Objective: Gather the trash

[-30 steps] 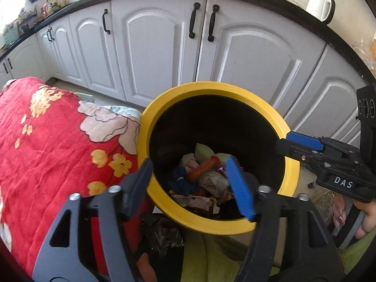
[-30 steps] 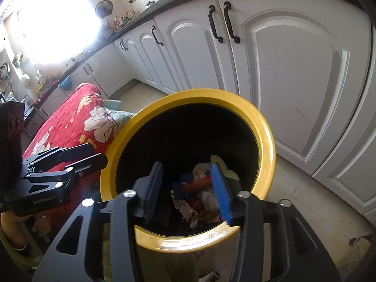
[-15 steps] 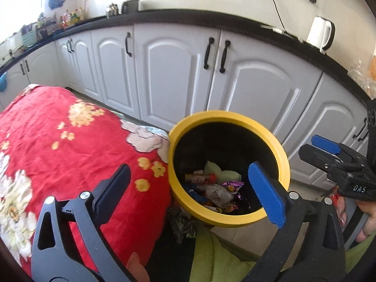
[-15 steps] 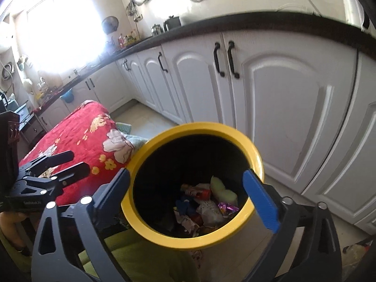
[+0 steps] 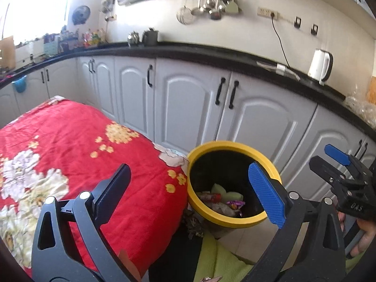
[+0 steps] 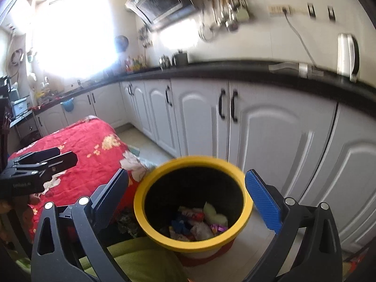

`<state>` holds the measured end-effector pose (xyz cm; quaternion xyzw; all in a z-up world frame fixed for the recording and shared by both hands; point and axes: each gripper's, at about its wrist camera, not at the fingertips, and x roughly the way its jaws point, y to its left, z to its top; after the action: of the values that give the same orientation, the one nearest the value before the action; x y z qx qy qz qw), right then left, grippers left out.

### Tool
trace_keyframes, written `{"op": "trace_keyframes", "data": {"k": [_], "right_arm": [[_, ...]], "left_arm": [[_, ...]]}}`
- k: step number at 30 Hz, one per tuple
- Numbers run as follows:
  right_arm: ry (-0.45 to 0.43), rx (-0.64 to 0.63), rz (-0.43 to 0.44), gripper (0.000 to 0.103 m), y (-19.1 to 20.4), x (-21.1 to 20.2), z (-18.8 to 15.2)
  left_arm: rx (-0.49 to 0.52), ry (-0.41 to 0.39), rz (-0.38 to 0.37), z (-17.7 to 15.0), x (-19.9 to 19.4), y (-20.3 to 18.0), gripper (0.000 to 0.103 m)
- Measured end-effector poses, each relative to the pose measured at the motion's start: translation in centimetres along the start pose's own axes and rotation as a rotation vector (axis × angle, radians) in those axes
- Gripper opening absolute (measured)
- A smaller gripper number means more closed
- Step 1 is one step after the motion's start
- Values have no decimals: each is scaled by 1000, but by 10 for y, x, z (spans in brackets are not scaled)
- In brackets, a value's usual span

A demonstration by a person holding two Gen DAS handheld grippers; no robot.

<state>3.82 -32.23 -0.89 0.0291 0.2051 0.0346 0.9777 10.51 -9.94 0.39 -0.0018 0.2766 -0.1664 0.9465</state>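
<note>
A yellow-rimmed black bin stands on the floor in front of white cabinets. Crumpled wrappers and other trash lie at its bottom. My left gripper is open and empty, above and short of the bin, over the edge of a red cloth. My right gripper is also open with nothing between its fingers, held above the bin's near side. Each gripper shows in the other's view: the right one at the right edge, the left one at the left, over the cloth.
A red floral cloth covers a surface left of the bin. White cabinet doors under a black counter run behind it, with a white kettle on top. Green clothing and a hand sit low in view.
Both grippers opened wide from a narrower gap and pulled up and back from the bin's mouth. The bin now looks smaller and lower, and more of the kitchen shows.
</note>
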Motion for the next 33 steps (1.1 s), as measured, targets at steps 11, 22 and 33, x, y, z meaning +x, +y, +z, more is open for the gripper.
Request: {"op": "trace_keyframes", "data": {"k": [11,22,33], "right_arm": [[-173,-19,12,97,23,-44,-1],[-283,-20,24,97,42,-74,-21],[-237,-64,21,97,54,-62,-33]], "left_arm": [[-14,-113,82,-8,-48,16,92],[-26,-197,109,-38,-81,11,92],[-25,-209,117,-48,-85,7,92]]}}
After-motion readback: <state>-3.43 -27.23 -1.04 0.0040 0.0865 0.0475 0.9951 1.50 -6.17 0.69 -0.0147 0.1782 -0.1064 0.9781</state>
